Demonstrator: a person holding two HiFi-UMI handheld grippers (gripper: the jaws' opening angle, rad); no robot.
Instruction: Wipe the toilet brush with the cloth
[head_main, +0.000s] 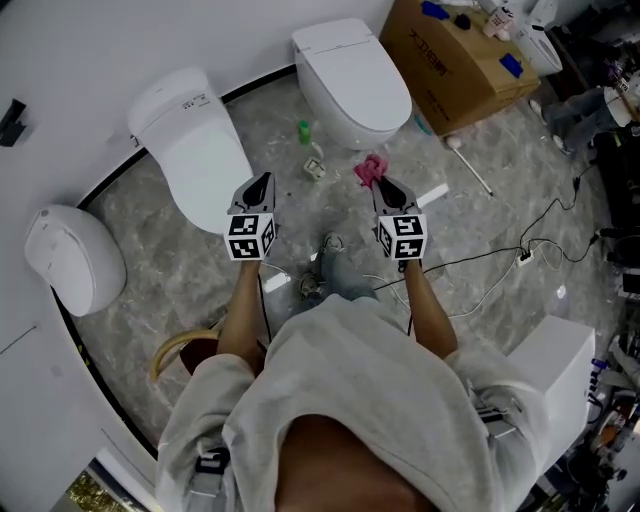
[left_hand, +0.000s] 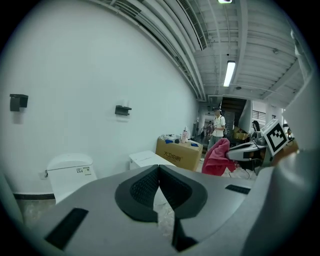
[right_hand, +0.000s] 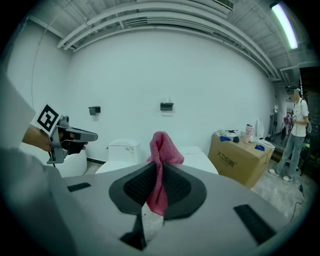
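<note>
My right gripper is shut on a pink cloth, which sticks up bunched out of the jaws. The left gripper view shows the same cloth to its right. My left gripper is held level beside it, jaws shut with nothing between them. Both are held in the air above the marble floor, pointing toward the toilets. A long white-handled tool, apparently the toilet brush, lies on the floor to the right of the right gripper, near the cardboard box.
Two white toilets stand ahead, and a third white fixture is at the left. A cardboard box is at the back right. A green bottle, small white items and cables lie on the floor. A person stands far off.
</note>
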